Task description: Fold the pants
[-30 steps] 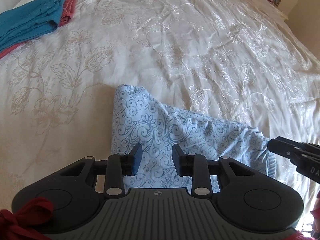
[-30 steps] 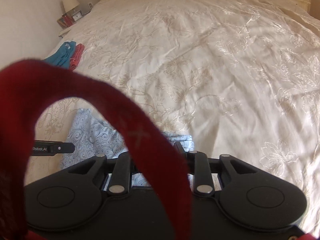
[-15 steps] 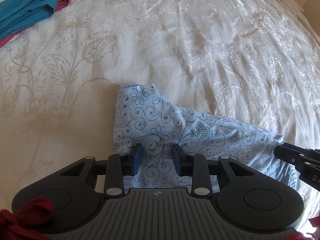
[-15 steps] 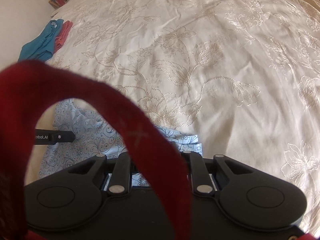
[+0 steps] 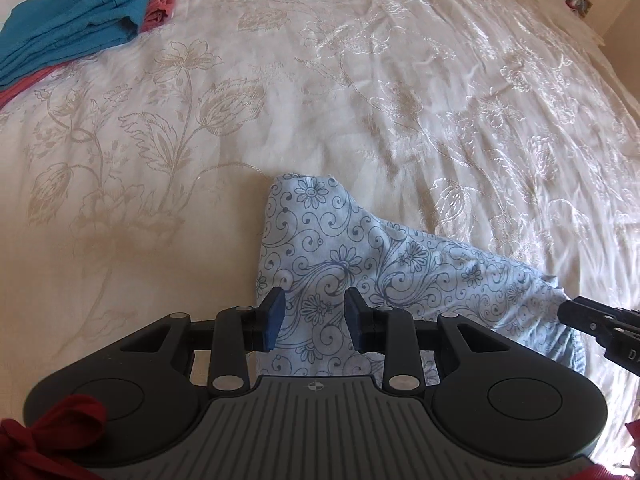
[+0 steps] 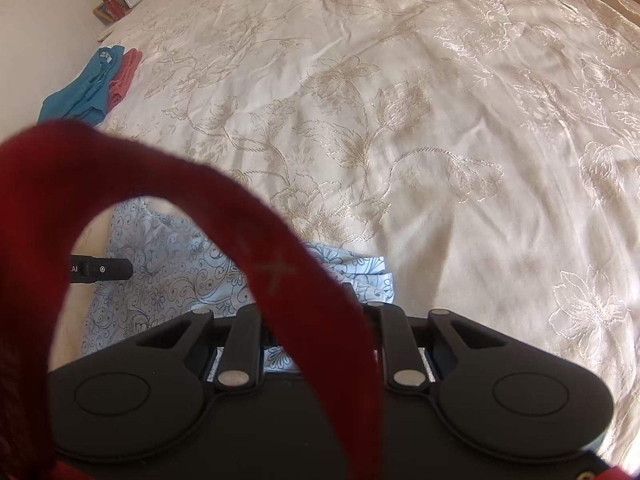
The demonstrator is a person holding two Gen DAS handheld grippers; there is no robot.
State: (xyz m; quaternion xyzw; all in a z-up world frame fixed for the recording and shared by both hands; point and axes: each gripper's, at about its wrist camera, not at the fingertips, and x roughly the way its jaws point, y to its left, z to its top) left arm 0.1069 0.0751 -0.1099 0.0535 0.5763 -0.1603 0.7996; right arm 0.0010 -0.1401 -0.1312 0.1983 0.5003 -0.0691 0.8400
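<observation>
Left gripper (image 5: 315, 319), fingers wide over the pants (image 5: 360, 256) at 6 o'clock on the bedspread (image 5: 360, 80), has dropped closer in 1 s, likely pre-grasp (right gripper (image 6: 316, 320) fingers hidden, cannot tell).

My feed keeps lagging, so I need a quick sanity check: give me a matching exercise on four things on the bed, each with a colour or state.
Things:
1. patterned pants
2. left gripper
3. folded garment
4. bedspread

Descriptions:
a. teal, far left corner
b. cream with floral embroidery
c. light blue with swirls
d. open, fingers apart over fabric

Pairs: 1-c, 2-d, 3-a, 4-b
</observation>
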